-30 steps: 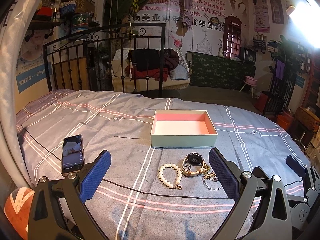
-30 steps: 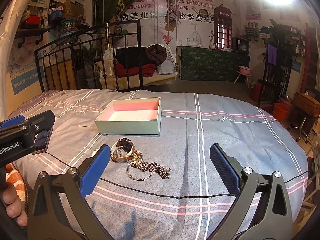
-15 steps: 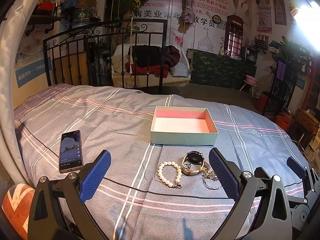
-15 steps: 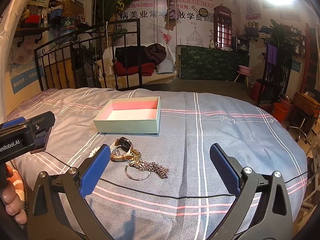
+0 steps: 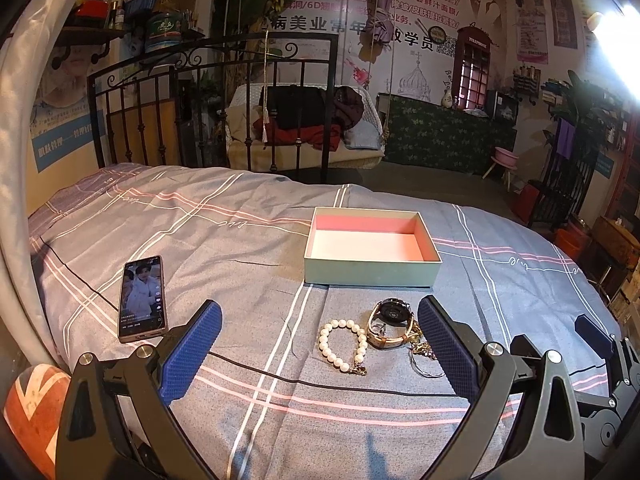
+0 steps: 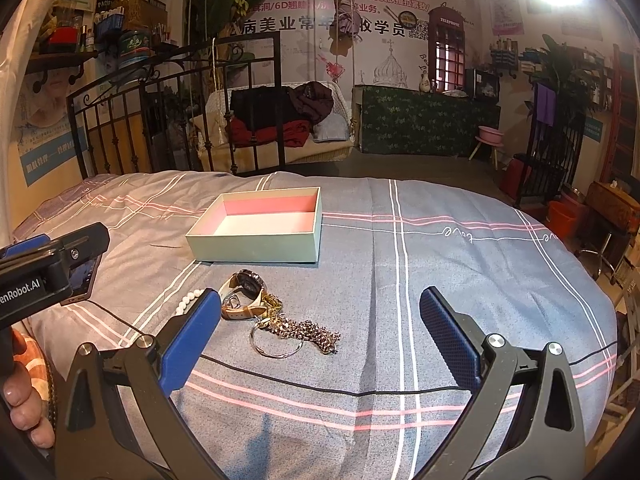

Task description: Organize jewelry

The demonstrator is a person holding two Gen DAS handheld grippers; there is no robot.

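Note:
An open pale-green box [image 5: 372,274] with a pink inside sits empty on the bed; it also shows in the right wrist view [image 6: 256,246]. In front of it lie a pearl bracelet [image 5: 345,344], a watch [image 5: 390,320] on a tan strap, a silver ring bangle [image 6: 276,340] and a chain [image 6: 316,330]. The watch also shows in the right wrist view [image 6: 246,292]. My left gripper [image 5: 318,344] is open and empty, just short of the pearls and watch. My right gripper [image 6: 320,328] is open and empty, over the chain and bangle.
A phone [image 5: 142,298] with a lit screen lies on the bedspread at the left. A black cable [image 5: 320,382] runs across the grey plaid bedspread [image 6: 460,264]. A black metal bed frame [image 5: 208,108] stands at the far edge. A flag-print cushion [image 5: 34,408] sits at the lower left.
Both grippers have crept slightly forward and up; the jewelry and box sit a little lower in both views. Nothing has been picked up.

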